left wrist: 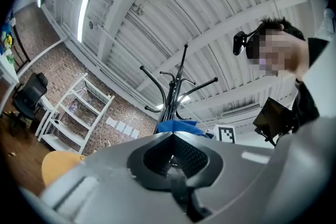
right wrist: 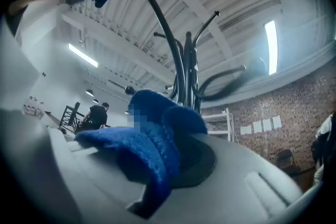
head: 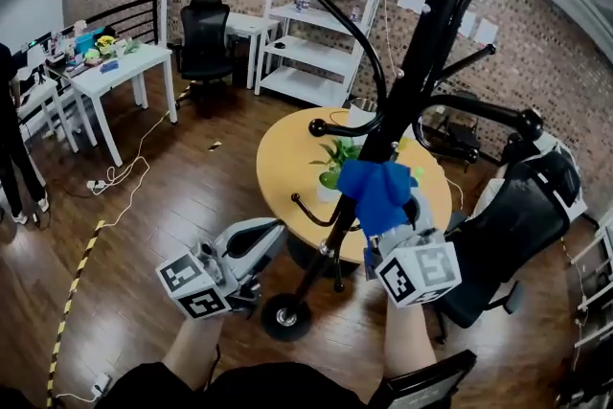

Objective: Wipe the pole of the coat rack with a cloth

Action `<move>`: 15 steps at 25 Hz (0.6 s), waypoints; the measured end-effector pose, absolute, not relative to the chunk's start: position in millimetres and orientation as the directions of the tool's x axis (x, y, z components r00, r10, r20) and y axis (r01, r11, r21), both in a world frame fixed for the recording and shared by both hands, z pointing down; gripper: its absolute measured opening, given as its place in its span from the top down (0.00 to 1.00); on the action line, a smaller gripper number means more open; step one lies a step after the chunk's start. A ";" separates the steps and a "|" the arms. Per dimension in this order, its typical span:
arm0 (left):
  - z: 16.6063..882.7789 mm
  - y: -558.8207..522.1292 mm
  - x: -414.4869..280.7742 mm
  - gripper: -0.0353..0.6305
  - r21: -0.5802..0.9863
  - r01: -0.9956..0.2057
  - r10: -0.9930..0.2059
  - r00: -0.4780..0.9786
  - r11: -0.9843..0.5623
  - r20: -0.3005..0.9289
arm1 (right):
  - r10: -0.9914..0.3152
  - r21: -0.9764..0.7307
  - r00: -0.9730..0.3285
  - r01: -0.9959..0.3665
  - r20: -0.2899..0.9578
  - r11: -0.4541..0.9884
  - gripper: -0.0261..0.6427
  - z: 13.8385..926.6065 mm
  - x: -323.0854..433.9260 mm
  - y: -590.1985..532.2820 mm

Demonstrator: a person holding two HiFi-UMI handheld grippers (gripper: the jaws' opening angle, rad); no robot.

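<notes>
Right gripper [head: 400, 230] has its jaws closed on a bunched fold of the blue cloth [head: 376, 190]. Its own view shows much of the cloth [right wrist: 149, 147] spilling loose over one jaw. In the head view the cloth sits against the black pole [head: 350, 206] about mid-height, just below a short hook [head: 321, 125]. Left gripper [head: 257, 249] hangs beside the lower pole, jaws together on nothing and not touching it, so nothing steadies the rack. Likely risks: a hard sideways stroke could rock or slide the rack on its round base [head: 285, 316], and it could lean toward the table [head: 287, 158] and the plant [head: 335, 163] behind. The loose cloth could also catch on a hook on an upward pass and pull out of the jaws, since the grip takes only one fold. A jaw edge may scrape the pole if the cloth bunches aside.
</notes>
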State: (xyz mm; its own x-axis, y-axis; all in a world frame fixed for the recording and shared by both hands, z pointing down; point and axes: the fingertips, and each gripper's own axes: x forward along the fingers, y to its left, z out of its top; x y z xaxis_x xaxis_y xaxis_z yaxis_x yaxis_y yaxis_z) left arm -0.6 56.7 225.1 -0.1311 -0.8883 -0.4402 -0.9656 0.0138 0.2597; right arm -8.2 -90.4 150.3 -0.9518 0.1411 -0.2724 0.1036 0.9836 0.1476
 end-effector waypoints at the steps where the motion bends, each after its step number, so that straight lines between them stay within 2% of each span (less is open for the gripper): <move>1: 229.3 53.2 0.4 0.95 0.269 -0.963 -0.893 -0.125 0.005 -0.432 | 0.134 0.114 -0.966 0.110 -0.221 0.987 0.93 177.4 -9.4 -93.7; 5: 247.1 41.8 5.1 0.95 0.309 -0.951 -0.911 -0.107 -0.023 -0.398 | 0.175 -0.090 -0.981 0.168 0.080 0.982 0.93 301.5 -14.1 -103.9; 8: 256.7 33.3 6.3 0.95 0.332 -0.942 -0.919 -0.093 -0.044 -0.384 | 0.289 -0.204 -0.907 0.234 0.307 0.951 0.93 374.4 -4.8 -85.6; 10: 261.3 28.1 6.5 0.95 0.339 -0.939 -0.922 -0.084 -0.054 -0.379 | 0.371 -0.285 -0.857 0.278 0.357 0.917 0.93 393.0 13.4 -69.8; 12: 264.7 23.6 3.9 0.95 0.347 -0.936 -0.923 -0.084 -0.057 -0.377 | 0.428 -0.364 -0.832 0.299 0.354 0.882 0.93 391.0 34.1 -62.1; 15: 266.6 18.9 -1.0 0.95 0.354 -0.934 -0.921 -0.092 -0.052 -0.378 | 0.446 -0.389 -0.826 0.306 0.346 0.869 0.93 387.8 40.8 -65.6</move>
State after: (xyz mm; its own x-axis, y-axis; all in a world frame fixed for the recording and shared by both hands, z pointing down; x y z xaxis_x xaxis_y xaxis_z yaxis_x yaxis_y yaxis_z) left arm -1.0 18.9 266.6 -0.0919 -0.9211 -0.3783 -0.9338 -0.0522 0.3539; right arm 40.8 -65.6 387.8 -0.8257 0.4457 0.3458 0.3063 0.8689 -0.3888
